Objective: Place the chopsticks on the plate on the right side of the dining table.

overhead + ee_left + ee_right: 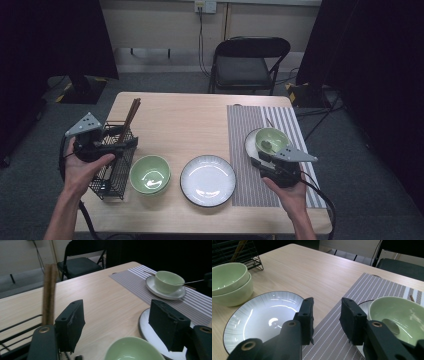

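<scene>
Your table (175,112) carries, on its right half, a striped placemat (247,150), and at its left edge a black wire rack (116,170) with brown chopsticks (131,114) standing up out of it. Between them, near your edge, lies the large white plate (208,180) with a dark rim, its right side just beside the placemat. Left of the plate sits a stack of two green bowls (150,174), close to the rack. On the placemat a smaller white plate (251,145) bears a green bowl (272,140) with a spoon (390,325) lying inside it. Your left gripper (107,145) hangs over the wire rack — in the left gripper view its jaws are spread wide with nothing between them, the chopsticks rising just outside the left jaw. Your right gripper (267,162) sits at the near side of the bowl on the placemat — its jaws stand parted and empty, over the placemat's left edge, beside the small plate.
</scene>
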`<control>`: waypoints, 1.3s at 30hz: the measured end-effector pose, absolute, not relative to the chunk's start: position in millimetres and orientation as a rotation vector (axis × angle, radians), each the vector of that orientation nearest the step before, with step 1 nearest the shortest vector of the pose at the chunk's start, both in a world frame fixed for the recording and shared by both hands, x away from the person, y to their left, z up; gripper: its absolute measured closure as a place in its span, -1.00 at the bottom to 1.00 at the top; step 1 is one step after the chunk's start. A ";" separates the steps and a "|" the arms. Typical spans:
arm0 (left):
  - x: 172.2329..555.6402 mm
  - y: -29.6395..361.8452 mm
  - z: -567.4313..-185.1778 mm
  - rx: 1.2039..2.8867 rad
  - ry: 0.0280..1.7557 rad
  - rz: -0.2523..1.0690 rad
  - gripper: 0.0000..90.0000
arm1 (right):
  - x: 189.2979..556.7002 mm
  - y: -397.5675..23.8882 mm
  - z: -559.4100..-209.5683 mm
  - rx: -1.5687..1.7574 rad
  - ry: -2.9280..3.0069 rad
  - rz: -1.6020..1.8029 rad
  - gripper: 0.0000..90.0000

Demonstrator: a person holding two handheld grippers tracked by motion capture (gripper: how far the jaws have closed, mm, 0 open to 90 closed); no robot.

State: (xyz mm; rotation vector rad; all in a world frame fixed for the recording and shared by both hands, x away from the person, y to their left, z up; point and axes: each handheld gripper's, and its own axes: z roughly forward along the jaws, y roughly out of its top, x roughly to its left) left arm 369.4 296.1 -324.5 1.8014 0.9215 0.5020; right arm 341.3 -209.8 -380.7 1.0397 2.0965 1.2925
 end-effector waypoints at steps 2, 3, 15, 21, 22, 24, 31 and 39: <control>374.5 301.1 -323.1 1.795 0.930 0.505 -0.38 | 340.1 -207.5 -383.5 1.036 2.102 1.301 0.39; 376.1 302.2 -322.7 1.796 0.931 0.507 -0.38 | 339.7 -206.3 -385.0 1.039 2.104 1.305 0.39; 419.0 318.0 -335.6 1.821 1.000 0.505 -0.17 | 340.8 -197.8 -400.7 1.027 2.158 1.294 0.37; 433.3 322.3 -344.8 1.836 1.017 0.497 0.13 | 343.1 -194.1 -409.1 1.044 2.185 1.283 0.37; 435.4 323.4 -346.2 1.825 1.020 0.488 0.16 | 343.2 -193.2 -409.9 1.041 2.191 1.291 0.37; 439.1 324.9 -348.6 1.825 1.022 0.484 0.24 | 343.4 -190.6 -412.1 1.037 2.198 1.287 0.36; 448.2 323.9 -353.8 1.831 1.016 0.450 0.40 | 344.9 -186.8 -418.8 1.035 2.229 1.281 0.34; 455.0 319.7 -355.7 1.874 1.036 0.448 0.33 | 345.2 -186.3 -419.5 1.032 2.239 1.287 0.33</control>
